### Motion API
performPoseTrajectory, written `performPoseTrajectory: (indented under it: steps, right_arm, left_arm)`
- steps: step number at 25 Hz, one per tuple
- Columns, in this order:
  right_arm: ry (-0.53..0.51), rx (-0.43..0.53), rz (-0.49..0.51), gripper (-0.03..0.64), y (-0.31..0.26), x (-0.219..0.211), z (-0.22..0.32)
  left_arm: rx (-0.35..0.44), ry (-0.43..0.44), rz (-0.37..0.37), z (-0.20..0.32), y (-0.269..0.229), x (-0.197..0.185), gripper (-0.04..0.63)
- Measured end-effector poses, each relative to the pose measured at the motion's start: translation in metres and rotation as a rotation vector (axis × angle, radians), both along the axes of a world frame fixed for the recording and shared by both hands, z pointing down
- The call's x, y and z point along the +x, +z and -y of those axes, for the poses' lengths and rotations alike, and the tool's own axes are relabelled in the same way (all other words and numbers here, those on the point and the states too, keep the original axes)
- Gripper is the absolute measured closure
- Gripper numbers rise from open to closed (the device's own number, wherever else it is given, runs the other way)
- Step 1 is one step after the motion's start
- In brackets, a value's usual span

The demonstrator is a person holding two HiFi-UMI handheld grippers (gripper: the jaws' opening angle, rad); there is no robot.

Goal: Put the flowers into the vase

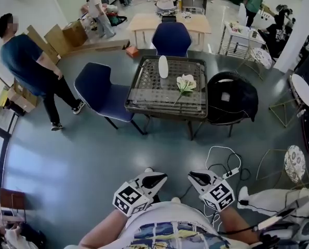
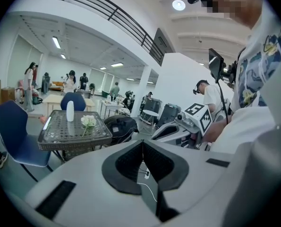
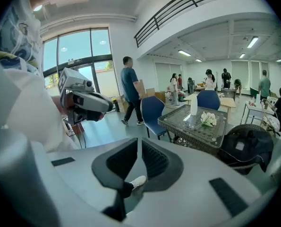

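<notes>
A white vase (image 1: pixel 163 66) stands upright on the far half of a glass-topped wicker table (image 1: pixel 144 100). A bunch of white flowers (image 1: pixel 185 83) lies flat on the table to the vase's right, stems toward me. Both grippers are held close to my body, well short of the table. My left gripper (image 1: pixel 159 178) is shut and empty, and so is my right gripper (image 1: pixel 195 177). The left gripper view shows the vase (image 2: pixel 70 111) and flowers (image 2: pixel 88 122) far off past the shut left gripper (image 2: pixel 142 143). The right gripper view shows the vase (image 3: pixel 194 106) and flowers (image 3: pixel 208 119) beyond the right gripper (image 3: pixel 139 141).
A blue chair (image 1: pixel 105 95) stands left of the table, another blue chair (image 1: pixel 171 38) behind it, and a black chair with a dark bag (image 1: pixel 231 101) at its right. A person (image 1: pixel 32 64) walks at the left. White cables (image 1: pixel 224 165) lie on the floor near my right.
</notes>
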State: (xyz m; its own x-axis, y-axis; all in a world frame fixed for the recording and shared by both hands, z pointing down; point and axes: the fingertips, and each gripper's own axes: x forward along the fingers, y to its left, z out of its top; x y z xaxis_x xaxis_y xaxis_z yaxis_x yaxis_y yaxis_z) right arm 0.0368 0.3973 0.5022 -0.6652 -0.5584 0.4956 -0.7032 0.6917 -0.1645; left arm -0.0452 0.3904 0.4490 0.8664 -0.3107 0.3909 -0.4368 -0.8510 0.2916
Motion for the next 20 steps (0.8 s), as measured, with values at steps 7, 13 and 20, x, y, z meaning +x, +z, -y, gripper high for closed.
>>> performPoseTrajectory:
  steps: [7, 13, 20]
  right_arm:
    - [0.000, 0.027, -0.066, 0.561, 0.002, -0.069, 0.100]
    - [0.113, -0.006, -0.077, 0.555, -0.015, -0.099, 0.165]
    - [0.250, -0.063, -0.071, 0.555, -0.008, -0.085, 0.193]
  left_arm:
    - [0.000, -0.006, -0.016, 0.101, 0.007, -0.078, 0.586]
    - [-0.013, 0.121, 0.007, 0.184, 0.006, -0.110, 0.584]
    - [-0.068, 0.205, 0.032, 0.252, 0.027, -0.097, 0.569]
